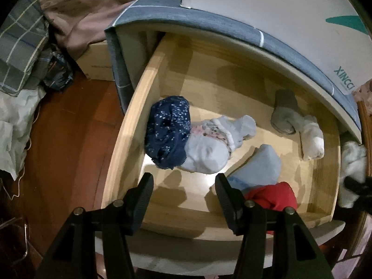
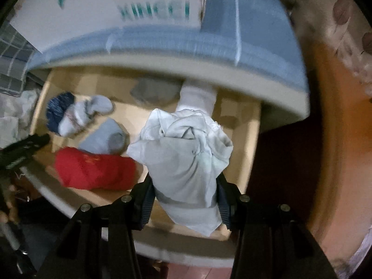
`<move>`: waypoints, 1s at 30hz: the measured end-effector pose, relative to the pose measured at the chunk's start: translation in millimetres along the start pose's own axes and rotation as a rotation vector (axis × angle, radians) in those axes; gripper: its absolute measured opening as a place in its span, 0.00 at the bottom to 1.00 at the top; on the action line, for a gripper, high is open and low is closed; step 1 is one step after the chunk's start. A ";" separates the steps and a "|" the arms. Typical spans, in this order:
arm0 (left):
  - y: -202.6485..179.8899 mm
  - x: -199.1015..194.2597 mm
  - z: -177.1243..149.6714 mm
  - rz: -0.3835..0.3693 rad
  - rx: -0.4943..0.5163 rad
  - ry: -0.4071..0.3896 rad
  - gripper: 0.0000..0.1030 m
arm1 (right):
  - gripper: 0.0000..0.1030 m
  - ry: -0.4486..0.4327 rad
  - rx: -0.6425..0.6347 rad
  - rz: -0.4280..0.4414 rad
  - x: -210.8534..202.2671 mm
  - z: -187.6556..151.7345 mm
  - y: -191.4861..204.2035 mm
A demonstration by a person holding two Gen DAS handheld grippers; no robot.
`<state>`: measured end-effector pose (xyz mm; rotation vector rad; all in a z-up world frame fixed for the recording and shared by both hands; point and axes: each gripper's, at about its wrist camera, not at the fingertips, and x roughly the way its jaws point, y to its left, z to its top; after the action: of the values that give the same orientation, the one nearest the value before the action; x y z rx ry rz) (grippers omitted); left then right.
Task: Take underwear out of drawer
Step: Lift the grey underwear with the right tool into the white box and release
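- Left wrist view: the left gripper (image 1: 184, 187) sits at the bottom centre, jaws spread wide with nothing between them, hanging over the front part of the wooden drawer (image 1: 130, 125).
- The drawer is pulled out from under a cabinet top wrapped in blue-grey cloth (image 1: 223, 21), with a white box (image 1: 274, 11) lying on it.
- Inside the drawer: a navy dotted bundle (image 1: 168, 131) at mid-left, touching a pale blue piece with a pink floral band (image 1: 216, 144). A pale blue roll (image 1: 260, 165) lies lower right of centre, with a red roll (image 1: 274, 196) just below it by the front wall. A grey roll (image 1: 284, 114) and a white roll (image 1: 311, 141) sit at the right.
- At the far right edge there's a blurry bit of white cloth (image 1: 353, 160) outside the drawer wall, with the right gripper's dark tip just under it.
- Right wrist view (quite blurred): the right gripper (image 2: 186, 200) is clamped on the white underwear (image 2: 186, 155), which bunches up above the fingers in the centre of the frame, over the drawer's right side.
- The red roll (image 2: 93, 167) sits at lower left, the navy dotted bundle (image 2: 58, 111) at upper left, and the left gripper (image 2: 25, 148) pokes in from the left edge.
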<state>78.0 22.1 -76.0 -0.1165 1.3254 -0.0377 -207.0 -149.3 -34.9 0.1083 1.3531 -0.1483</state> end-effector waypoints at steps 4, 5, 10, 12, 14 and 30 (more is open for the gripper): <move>0.8 -2.1 -1.2 0.009 -0.004 -0.010 0.55 | 0.42 -0.072 -0.018 -0.003 -49.4 12.5 -2.8; 0.8 -2.8 -1.4 0.011 -0.005 -0.014 0.55 | 0.42 -0.089 -0.020 -0.002 -59.6 27.9 -2.6; 1.2 -4.2 -1.5 0.015 -0.004 -0.018 0.55 | 0.42 -0.205 -0.047 0.006 -126.5 63.0 1.2; 1.5 -4.4 -1.7 0.012 -0.005 -0.020 0.55 | 0.42 -0.248 -0.054 0.008 -147.5 83.1 6.1; 3.6 -4.7 -1.6 0.008 -0.013 -0.025 0.55 | 0.42 -0.289 -0.055 0.011 -163.8 106.6 10.4; 11.8 -1.5 -0.9 -0.027 -0.056 -0.006 0.55 | 0.53 -0.196 -0.017 -0.004 -74.4 245.9 46.8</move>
<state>76.3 33.9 -76.0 -0.1820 1.3198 -0.0235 22.2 -140.1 89.8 0.0751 1.1590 -0.1470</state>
